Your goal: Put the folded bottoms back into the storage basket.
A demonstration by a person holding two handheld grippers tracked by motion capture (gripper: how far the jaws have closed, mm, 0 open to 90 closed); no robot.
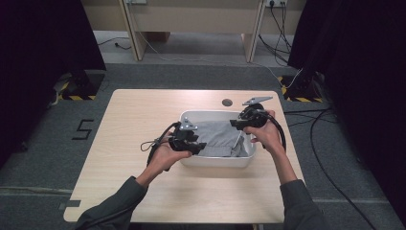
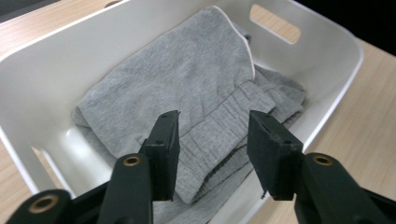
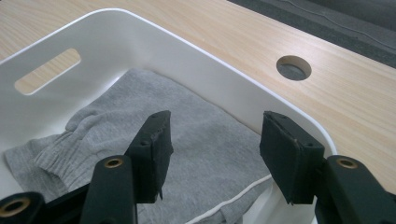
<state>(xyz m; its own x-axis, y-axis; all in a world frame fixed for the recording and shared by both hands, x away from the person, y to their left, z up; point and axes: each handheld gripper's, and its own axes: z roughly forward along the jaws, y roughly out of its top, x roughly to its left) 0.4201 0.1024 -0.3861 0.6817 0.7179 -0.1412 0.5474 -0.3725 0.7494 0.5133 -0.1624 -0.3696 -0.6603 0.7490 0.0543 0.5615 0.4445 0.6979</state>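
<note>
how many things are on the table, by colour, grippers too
white: 1, the bin
grey: 1, the garment folded in the bin
black: 2, the left gripper and the right gripper, both open above the garment
total: 4

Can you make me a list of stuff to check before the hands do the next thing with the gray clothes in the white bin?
1. Clothes fully inside the bin: ok, nothing hangs over the rim.
2. Left gripper let go: ok, jaws apart, cloth below them, not pinched.
3. Right gripper let go: ok, jaws apart above the cloth.
4. Bin flat on the table: ok.
5. Cloth folded neatly: not ok, the cuffed end is bunched.
6. Anything under the clothes: cannot tell.
</note>
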